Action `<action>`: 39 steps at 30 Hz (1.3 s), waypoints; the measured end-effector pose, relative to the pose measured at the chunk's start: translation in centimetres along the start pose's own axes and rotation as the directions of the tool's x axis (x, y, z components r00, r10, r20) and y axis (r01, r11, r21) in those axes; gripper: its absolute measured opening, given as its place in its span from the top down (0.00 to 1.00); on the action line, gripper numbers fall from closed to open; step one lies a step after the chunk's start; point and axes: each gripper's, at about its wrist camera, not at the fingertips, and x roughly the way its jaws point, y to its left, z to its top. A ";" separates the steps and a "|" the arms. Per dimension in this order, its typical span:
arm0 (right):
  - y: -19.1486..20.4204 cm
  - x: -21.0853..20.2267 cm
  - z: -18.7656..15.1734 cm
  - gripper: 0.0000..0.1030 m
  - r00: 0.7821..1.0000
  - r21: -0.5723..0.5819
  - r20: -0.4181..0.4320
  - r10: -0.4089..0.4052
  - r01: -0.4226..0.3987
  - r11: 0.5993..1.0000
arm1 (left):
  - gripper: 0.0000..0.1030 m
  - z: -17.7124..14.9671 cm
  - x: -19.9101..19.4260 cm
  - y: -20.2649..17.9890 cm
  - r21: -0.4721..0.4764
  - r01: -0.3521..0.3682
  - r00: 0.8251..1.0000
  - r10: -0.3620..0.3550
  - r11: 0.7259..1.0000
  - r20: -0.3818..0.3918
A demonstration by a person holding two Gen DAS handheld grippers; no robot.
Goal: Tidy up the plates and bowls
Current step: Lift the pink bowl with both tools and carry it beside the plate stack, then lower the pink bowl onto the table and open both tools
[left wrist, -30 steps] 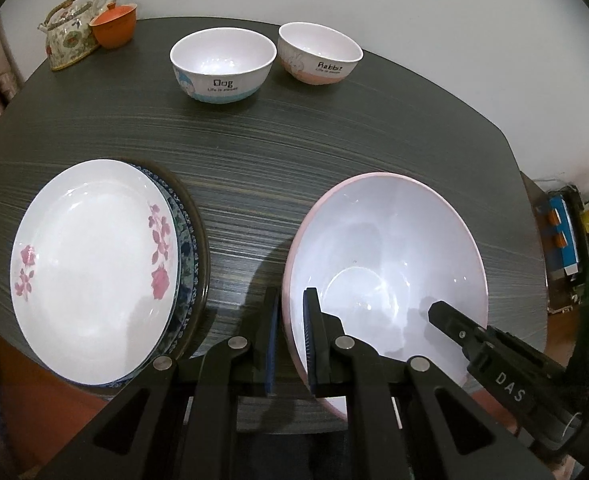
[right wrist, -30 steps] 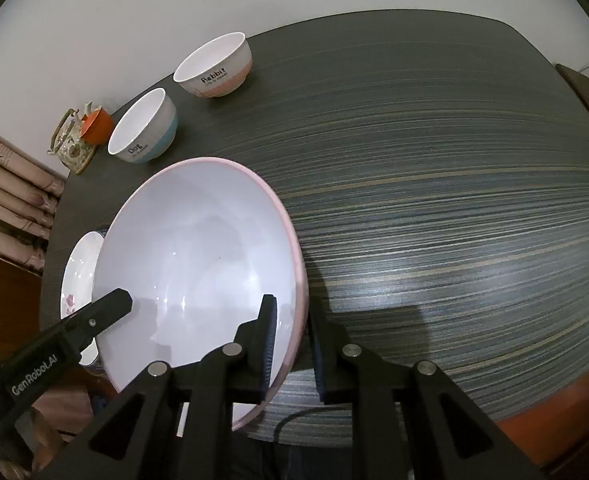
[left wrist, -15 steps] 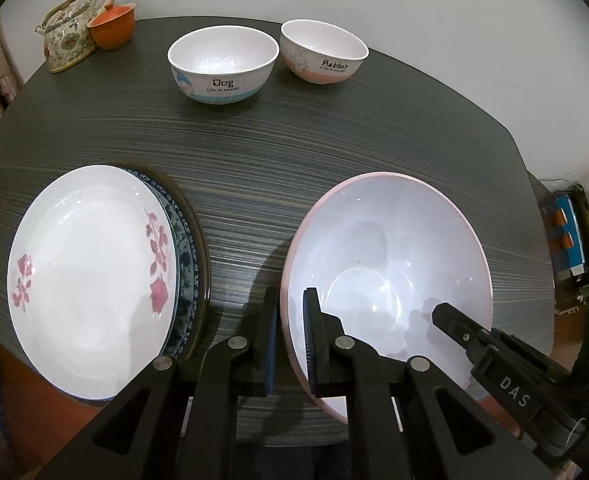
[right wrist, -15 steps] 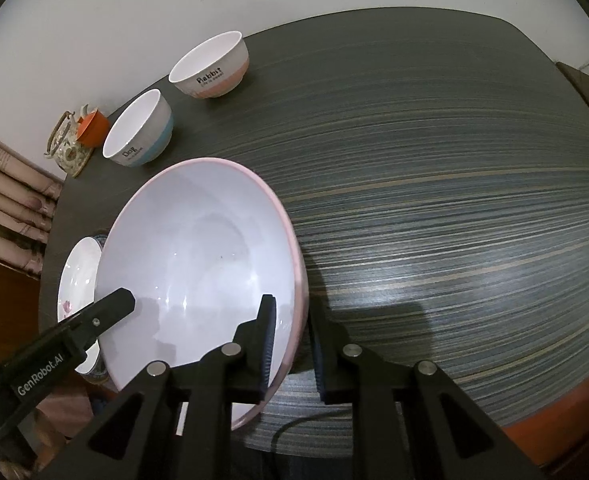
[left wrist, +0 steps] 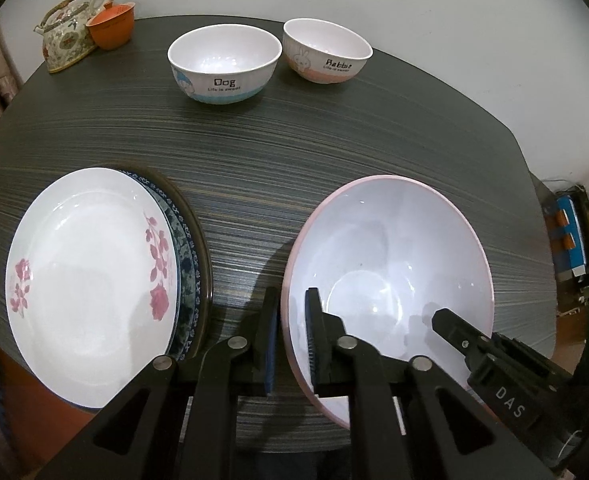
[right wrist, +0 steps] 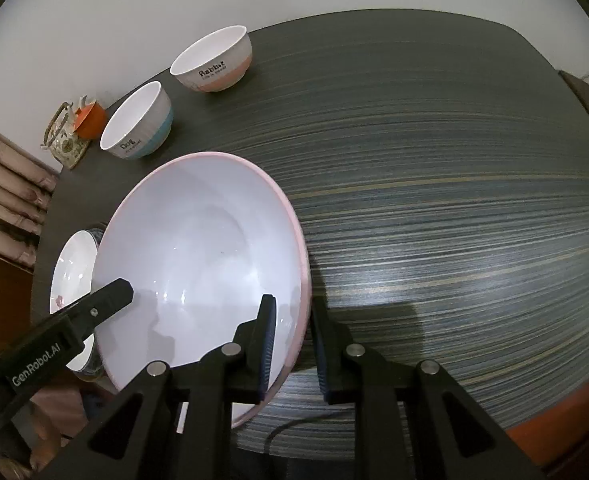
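A large pink-rimmed white bowl point(left wrist: 390, 264) sits at the table's near side, also in the right wrist view point(right wrist: 198, 248). My left gripper point(left wrist: 292, 332) is shut on its near-left rim. My right gripper point(right wrist: 292, 340) is shut on its near-right rim and shows in the left wrist view point(left wrist: 466, 344). A white plate with pink flowers point(left wrist: 90, 276) lies on a blue-patterned plate point(left wrist: 184, 256) to the left. A "Dog" bowl point(left wrist: 224, 64) and a "Rabbit" bowl point(left wrist: 326, 50) stand at the far edge.
A floral teapot point(left wrist: 68, 36) and an orange cup point(left wrist: 112, 30) stand at the table's far left corner. The dark striped table point(right wrist: 434, 200) stretches out right of the big bowl. Cluttered shelves point(left wrist: 574, 236) lie beyond the table's right edge.
Both grippers and the large bowl have shifted slightly; the far bowls and the plates sit a little lower and nearer in the left wrist view. Both grips are unchanged.
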 end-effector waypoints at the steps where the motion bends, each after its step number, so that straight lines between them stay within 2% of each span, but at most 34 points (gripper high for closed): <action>1: 0.0 0.0 0.0 0.81 1.000 0.001 0.000 0.000 0.000 1.000 | 0.86 0.0 0.0 0.1 -0.001 -0.002 1.000 0.002 1.000 -0.001; 6: 0.1 -0.5 0.2 0.68 1.000 -0.004 0.024 -0.005 0.005 1.000 | 0.77 0.1 -0.1 0.5 -0.012 -0.008 1.000 0.008 1.000 0.007; 25: 1.0 -3.1 2.1 0.68 0.993 -0.013 0.119 0.001 0.000 1.000 | 0.66 0.6 -1.8 1.6 -0.026 0.015 0.998 -0.014 1.000 0.054; 31: 1.4 -3.8 2.7 0.68 0.988 -0.020 0.150 0.032 -0.029 0.999 | 0.59 1.0 -2.9 2.3 -0.029 0.026 0.997 -0.024 0.999 0.079; 39: 3.0 -4.7 3.6 0.68 0.983 -0.059 0.169 0.076 -0.066 0.996 | 0.56 2.2 -4.3 4.5 -0.060 0.020 0.992 -0.012 0.998 0.128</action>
